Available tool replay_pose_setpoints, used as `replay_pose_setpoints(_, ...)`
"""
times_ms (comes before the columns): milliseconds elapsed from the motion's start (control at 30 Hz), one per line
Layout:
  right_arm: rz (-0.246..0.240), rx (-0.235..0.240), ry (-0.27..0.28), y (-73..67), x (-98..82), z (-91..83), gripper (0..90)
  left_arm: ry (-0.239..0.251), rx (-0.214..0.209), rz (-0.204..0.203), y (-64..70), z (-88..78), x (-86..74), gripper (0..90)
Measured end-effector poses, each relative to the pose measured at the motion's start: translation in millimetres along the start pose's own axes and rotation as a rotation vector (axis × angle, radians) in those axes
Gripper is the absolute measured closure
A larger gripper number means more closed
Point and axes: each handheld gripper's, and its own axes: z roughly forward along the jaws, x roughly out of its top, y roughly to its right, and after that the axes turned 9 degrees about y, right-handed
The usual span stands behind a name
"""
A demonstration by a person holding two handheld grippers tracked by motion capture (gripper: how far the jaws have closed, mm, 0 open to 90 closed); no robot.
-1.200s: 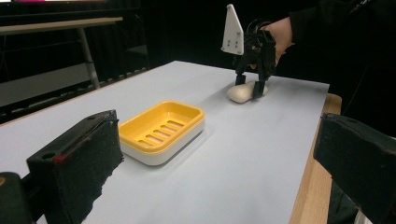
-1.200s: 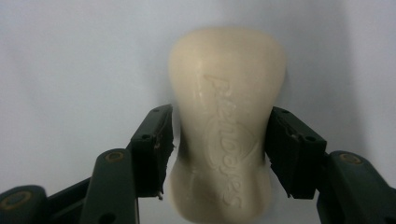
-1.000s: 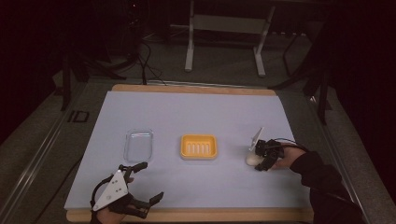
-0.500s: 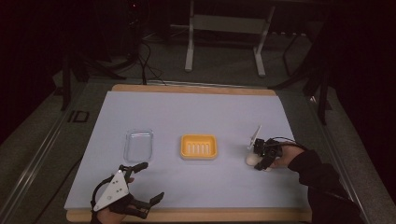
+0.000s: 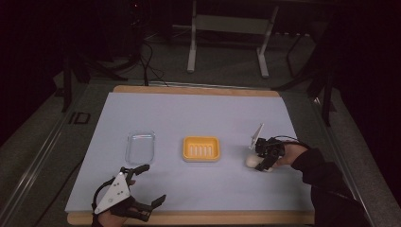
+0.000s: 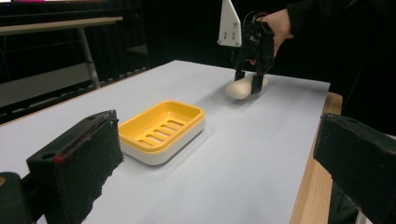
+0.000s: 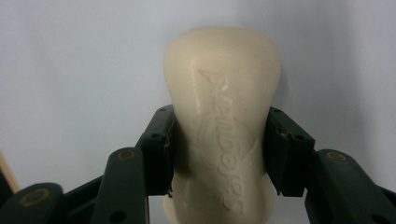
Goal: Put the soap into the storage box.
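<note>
On the pale table (image 5: 198,113), two hand-held grippers and three small things.

Largest to smallest: the yellow soap dish (image 5: 202,148) sits mid-table, a clear lid or tray (image 5: 140,146) to its left — hard to read against the surface. The right gripper (image 5: 265,160) clamps a cream soap bar (image 7: 223,126) at its sides, bar resting on the table right of the dish; its lower end is cut off in the right gripper view. The left gripper (image 5: 144,184) hangs at the near edge, jaws spread — empty.
</note>
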Motion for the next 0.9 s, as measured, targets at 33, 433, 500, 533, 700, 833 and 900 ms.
replay_pose_setpoints(33,0.002,0.0,0.015,0.0,1.0,-1.7,49.7,0.0,0.0,0.0,0.0,0.0,0.0,1.1)
replay_pose_setpoints(433,-0.088,-0.007,0.059,-6.5,20.3,-20.2,49.6,0.0,0.0,0.002,0.4,-0.1,0.1,1.1)
replay_pose_setpoints(500,-0.111,-0.005,0.067,-8.4,24.2,-22.8,49.7,0.001,0.0,0.002,0.4,-0.2,0.2,1.1)
replay_pose_setpoints(533,-0.121,0.001,0.064,-9.4,26.6,-24.4,49.7,0.001,0.001,0.001,0.3,-0.2,0.2,1.1)
replay_pose_setpoints(700,-0.152,0.01,0.069,-11.6,40.1,-30.2,49.6,0.0,0.0,0.003,0.4,0.2,0.1,1.1)
replay_pose_setpoints(833,-0.173,0.007,0.065,-12.6,52.2,-33.3,49.6,0.0,-0.001,0.002,0.4,0.0,0.2,1.1)
replay_pose_setpoints(900,-0.187,0.009,0.07,-13.3,57.8,-35.0,49.7,-0.001,-0.001,0.002,0.5,-0.1,0.2,1.1)
